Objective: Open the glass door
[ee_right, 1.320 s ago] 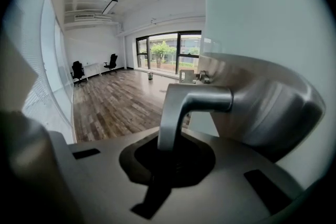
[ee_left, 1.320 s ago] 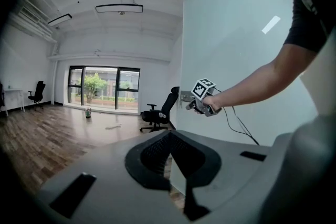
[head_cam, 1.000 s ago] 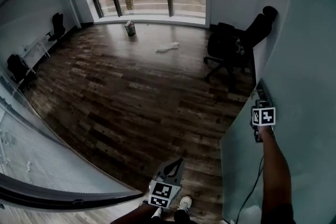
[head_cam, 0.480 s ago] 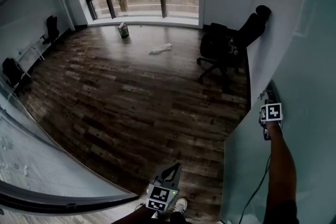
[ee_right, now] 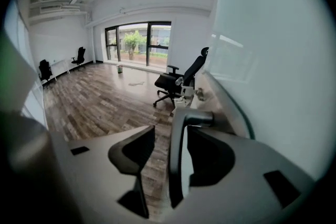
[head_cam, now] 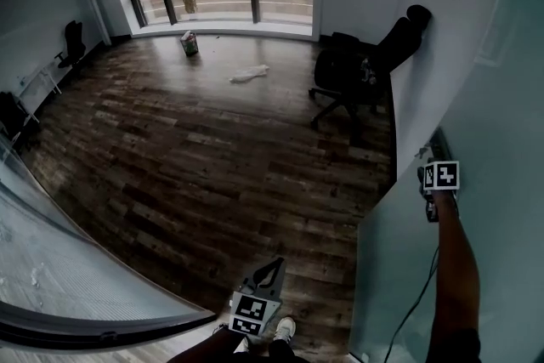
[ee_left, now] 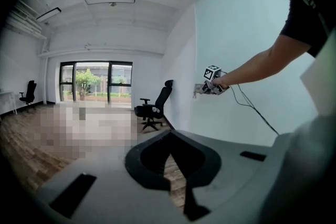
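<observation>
As the right tongs (ee_right: 172,131) had just been opening, their jaws stood released with the handle (ee_right: 177,165) between them, an upright metal bar with its long axis vertical. The glass door (head_cam: 395,268) filled the lower right of the head view, its top edge running toward the office chair (head_cam: 344,76) at upper right. The left tongs (ee_left: 168,134), clenched on nothing, hung at bottom centre.
</observation>
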`<state>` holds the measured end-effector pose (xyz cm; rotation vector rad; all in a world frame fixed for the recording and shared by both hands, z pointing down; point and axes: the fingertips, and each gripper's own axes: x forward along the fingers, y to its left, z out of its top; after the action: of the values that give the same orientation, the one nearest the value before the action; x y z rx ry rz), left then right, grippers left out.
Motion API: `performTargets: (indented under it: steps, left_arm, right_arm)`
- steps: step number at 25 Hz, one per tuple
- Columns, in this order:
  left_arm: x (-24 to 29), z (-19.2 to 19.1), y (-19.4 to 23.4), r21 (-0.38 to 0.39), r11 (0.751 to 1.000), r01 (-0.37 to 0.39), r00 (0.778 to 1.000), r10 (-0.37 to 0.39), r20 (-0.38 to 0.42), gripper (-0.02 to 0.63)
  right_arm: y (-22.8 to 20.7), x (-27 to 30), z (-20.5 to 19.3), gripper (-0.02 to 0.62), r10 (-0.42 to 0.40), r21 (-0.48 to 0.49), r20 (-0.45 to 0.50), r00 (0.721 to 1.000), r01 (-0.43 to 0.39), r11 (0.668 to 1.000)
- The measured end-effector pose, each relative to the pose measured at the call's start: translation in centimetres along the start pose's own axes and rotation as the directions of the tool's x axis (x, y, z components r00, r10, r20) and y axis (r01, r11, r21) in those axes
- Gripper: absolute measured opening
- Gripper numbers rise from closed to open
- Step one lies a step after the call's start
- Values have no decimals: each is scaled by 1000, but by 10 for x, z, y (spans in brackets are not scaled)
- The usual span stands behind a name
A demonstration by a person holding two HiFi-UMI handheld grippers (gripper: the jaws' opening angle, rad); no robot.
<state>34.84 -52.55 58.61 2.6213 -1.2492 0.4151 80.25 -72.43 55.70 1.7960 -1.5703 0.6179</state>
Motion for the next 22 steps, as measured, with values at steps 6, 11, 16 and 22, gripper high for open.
performTargets:
  steps: [6,11,16,22]
  left_arm:
    - [-22,3,3,-24,1000,-7,1000,7,-1,-2]
    - [-41,1,2,-16,1000,12,1000,-11,23,-2]
    - [-84,3,-2,4,999,37,998,-37,47,-2]
    - [-158,14,-3,102,993,54,988,-68,138,-2]
  right_arm:
    - [-14,-64,-2,209,-188,40,224,956,183,982]
    - [27,-151,-11,209,-185,163,450,874,123,979]
    - [123,-250,-50,92,-117,173,584,803,17,985]
    - [261,-354,-123,15,-66,55,690,720,39,998]
